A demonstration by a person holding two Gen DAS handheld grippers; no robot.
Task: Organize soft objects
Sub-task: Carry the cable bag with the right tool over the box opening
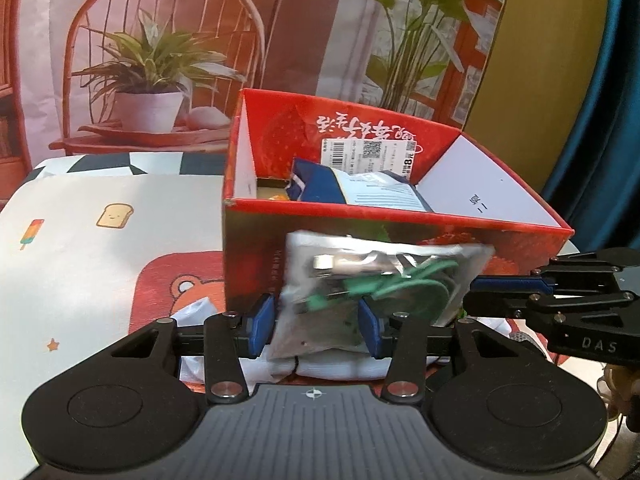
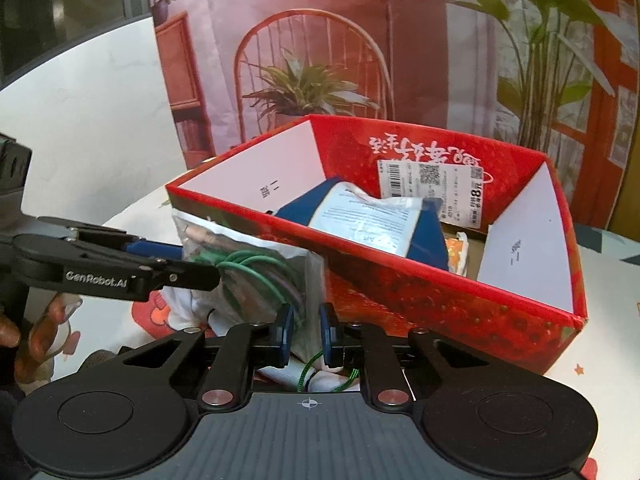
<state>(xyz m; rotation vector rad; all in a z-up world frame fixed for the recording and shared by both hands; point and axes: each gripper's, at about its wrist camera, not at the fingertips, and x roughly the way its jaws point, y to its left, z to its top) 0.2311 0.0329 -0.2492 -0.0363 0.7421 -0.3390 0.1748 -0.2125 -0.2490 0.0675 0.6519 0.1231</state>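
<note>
Red strawberry-print cardboard box (image 1: 256, 248) fills mid-frame in both views, open top, with a blue-and-white pouch (image 2: 372, 220) already lying inside.

Clear plastic bag (image 1: 372, 280) of coiled green cord sits lower centre, against the box's near wall and outside it, not yet in. It reads as light, limp and crinkly, with slippery film and loose contents that will shift. Judgement: best taken at the edges, with both sides supported so it doesn't fold.

Left gripper (image 1: 316, 326) is clamped across the bag's lower part, blue pads on either side. Right gripper (image 2: 306, 332) is pinched tight on the bag's thin edge.

White soft items (image 2: 320, 376) lie under the bag, low in frame.

Surface: cartoon-print mat (image 1: 80, 248) with toast and bear motifs. Printed backdrop (image 1: 168, 40) of chair and plants across the top, blue curtain (image 1: 600, 120) at right edge.
</note>
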